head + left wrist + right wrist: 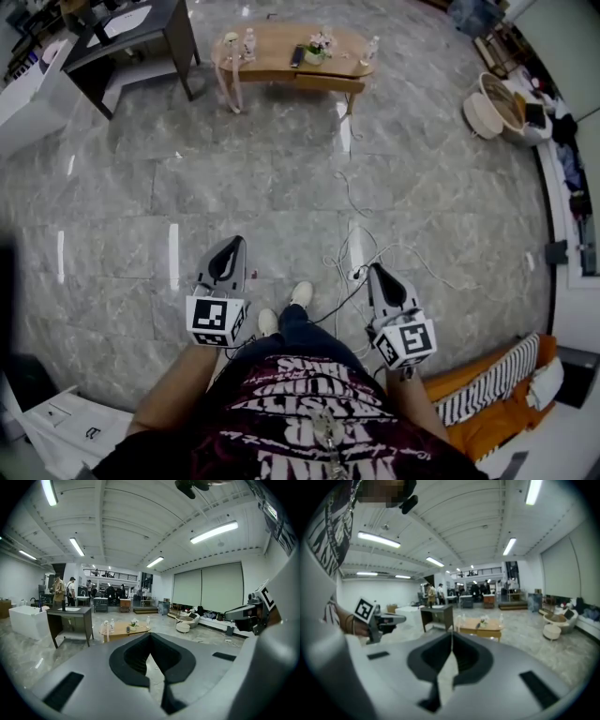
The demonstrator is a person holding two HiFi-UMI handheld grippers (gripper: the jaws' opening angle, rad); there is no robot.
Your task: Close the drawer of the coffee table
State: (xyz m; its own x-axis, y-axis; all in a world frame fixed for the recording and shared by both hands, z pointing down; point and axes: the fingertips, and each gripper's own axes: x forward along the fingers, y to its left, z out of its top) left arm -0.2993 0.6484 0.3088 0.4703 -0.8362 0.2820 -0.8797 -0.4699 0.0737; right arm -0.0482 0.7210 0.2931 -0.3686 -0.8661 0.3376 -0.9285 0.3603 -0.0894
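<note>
A: Where is the coffee table (295,58)?

B: At the far end of the grey stone floor (187,187), a little left of the middle and well apart from the person. Its drawer (330,83) juts out from under the wooden surface on the near right side, so it is not shut.

A: What stands on that surface?

B: A small flower pot (321,47) and a dark flat thing (297,56) just beside it; what that thing is cannot be told. A left bottle (248,42) stands toward one end and a right bottle (372,49) at the other.

A: And around the table?

B: A dark surface (141,33) on legs stands to the far left and a round pale seat (483,112) to the far right. Loose cable (361,248) lies on the floor between the table and the person.

A: And the hand-held grippers?

B: Both are near, on either side of the person's shoes (300,294), and point toward the far table. The left hand-held gripper (232,246) has its jaws pressed together with nothing between them, and its own view shows the coffee table just above the meeting tips. The right hand-held gripper (378,272) is likewise closed and empty. Neither touches the table or the drawer.
</note>
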